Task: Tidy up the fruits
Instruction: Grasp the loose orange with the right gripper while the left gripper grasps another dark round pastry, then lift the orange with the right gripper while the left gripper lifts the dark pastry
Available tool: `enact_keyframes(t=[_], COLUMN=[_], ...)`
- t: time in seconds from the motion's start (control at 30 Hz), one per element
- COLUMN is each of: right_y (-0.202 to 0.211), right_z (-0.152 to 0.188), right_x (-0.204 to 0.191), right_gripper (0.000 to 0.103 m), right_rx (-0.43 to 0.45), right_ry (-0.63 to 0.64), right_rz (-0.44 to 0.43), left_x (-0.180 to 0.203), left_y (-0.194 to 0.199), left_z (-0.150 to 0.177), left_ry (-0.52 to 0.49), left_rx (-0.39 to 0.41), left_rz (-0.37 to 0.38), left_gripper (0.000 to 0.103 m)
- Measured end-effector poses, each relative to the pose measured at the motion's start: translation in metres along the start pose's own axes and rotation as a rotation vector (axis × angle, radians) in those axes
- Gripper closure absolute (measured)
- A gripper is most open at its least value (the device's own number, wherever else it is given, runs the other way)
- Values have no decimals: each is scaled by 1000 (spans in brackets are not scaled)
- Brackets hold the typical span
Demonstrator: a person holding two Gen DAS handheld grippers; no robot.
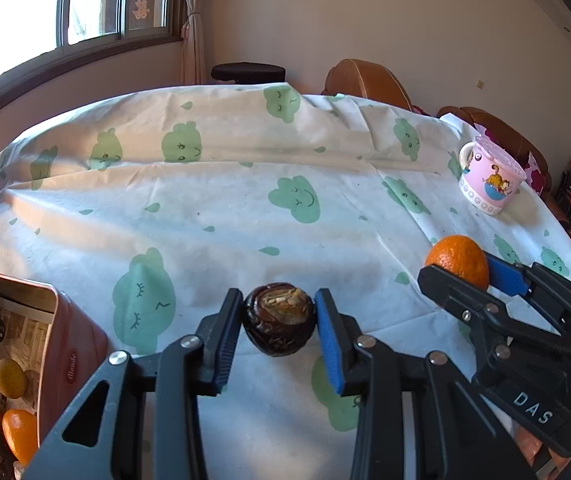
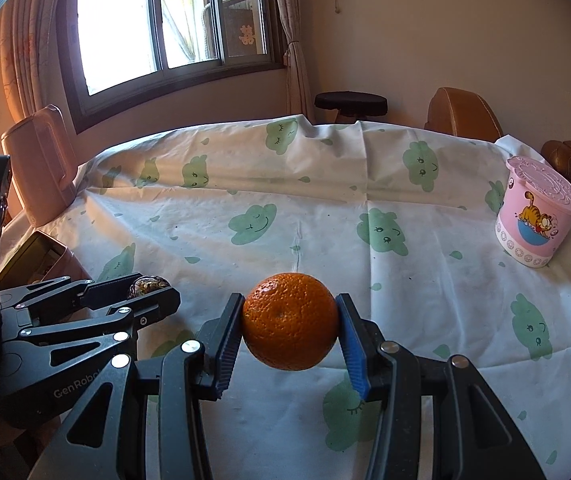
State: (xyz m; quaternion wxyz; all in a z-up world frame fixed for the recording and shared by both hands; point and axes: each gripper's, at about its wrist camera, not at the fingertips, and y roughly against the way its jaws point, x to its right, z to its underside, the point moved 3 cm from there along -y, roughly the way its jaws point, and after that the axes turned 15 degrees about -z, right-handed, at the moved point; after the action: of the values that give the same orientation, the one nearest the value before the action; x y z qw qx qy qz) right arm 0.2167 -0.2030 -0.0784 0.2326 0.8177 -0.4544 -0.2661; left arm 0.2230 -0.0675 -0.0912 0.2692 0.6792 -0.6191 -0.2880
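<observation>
Your left gripper (image 1: 279,320) has its two pads pressed against a dark, wrinkled round fruit (image 1: 278,319), one pad on each side; the jaws stand only narrowly apart, as wide as the fruit. The fruit sits low over the cloud-print tablecloth (image 1: 245,200), near your edge of the table; whether it is lifted clear of the cloth you cannot tell from here.

Your right gripper (image 2: 290,332) grips an orange (image 2: 290,321) in the same way, pads touching its left and right sides, jaws a little wider than on the left. In the left view that orange (image 1: 459,260) shows to the right of the dark fruit, with the two tools side by side and apart from each other.

At your near left stands a pink tin box (image 1: 71,344), open at the top. Inside it lie a yellowish fruit (image 1: 9,378) and two more orange fruits (image 1: 19,434), with something dark beside them that is too shadowed to name. Its pink lid (image 2: 41,168) stands upright at the far left edge of the table.

On the far right of the cloth sits a pink cartoon mug (image 2: 535,214) with a lid on it, well apart from both tools. Brown chairs (image 2: 463,114) stand beyond the table, under the window wall.
</observation>
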Motion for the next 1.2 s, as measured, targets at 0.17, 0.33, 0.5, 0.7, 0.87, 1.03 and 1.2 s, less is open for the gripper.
enact_keyframes(t=[0.17,0.33,0.5,0.7,0.87,1.03,1.2], right_y=[4,7,12,18,22,27,31], right_z=[0,0,-1,-1,-1,-1,-1], right_x=[0,-2,-4,-6,-8,-10,-11], right_gripper=[55,55,55,55,55,55,55], right_rx=[21,38,64,92,116,138,161], right_ry=[4,10,21,28,42,54,60], right_rz=[-5,-7,-5,4,12,18,27], left_x=[0,-1,-2,-4,-3,-2,-2], left_y=[10,16,20,23,29,34,39], left_z=[-1,-2,-2,-1,-1,-1,0], left_ry=[-1,-4,5,13,10,2,3], left_rx=[51,89,107,126,153,180,206], left_rz=[-19,-35,-43,-49,-60,-73,-83], left_gripper=[64,64,64,64,64,64,64])
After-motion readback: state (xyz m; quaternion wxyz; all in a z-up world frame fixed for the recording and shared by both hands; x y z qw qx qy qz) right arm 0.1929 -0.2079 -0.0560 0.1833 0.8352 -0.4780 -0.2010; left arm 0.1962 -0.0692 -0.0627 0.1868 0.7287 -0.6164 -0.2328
